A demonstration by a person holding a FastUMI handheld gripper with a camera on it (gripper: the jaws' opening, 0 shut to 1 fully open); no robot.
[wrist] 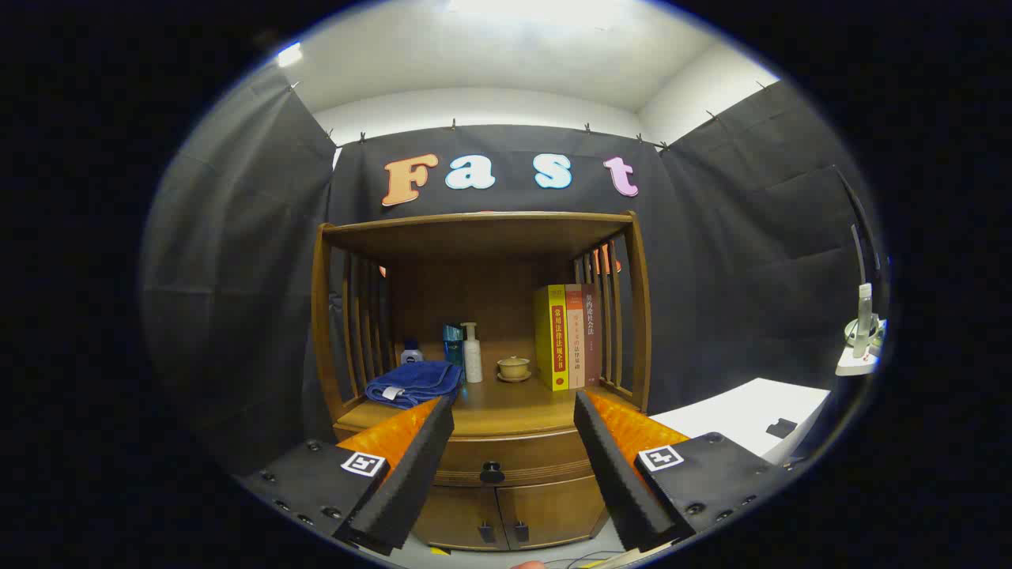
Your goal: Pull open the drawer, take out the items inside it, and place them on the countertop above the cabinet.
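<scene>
A wooden cabinet [482, 237] stands ahead against the booth wall. Its drawer [514, 454] is closed, with a dark round knob [492, 472] on its front. My gripper [514, 411] is open, its fingers spread wide and held some way back from the cabinet. The knob shows between the two fingers, beyond their tips and a little lower. Above the drawer lies the wooden countertop [506, 407] inside the open shelf. The drawer's contents are hidden.
On the countertop lie a folded blue towel [415, 382], a small bottle [411, 352], a white pump bottle [472, 353], a lidded cup on a saucer [514, 367] and upright books [568, 336]. Two small doors [514, 514] sit below the drawer. A white table [747, 415] stands to the right.
</scene>
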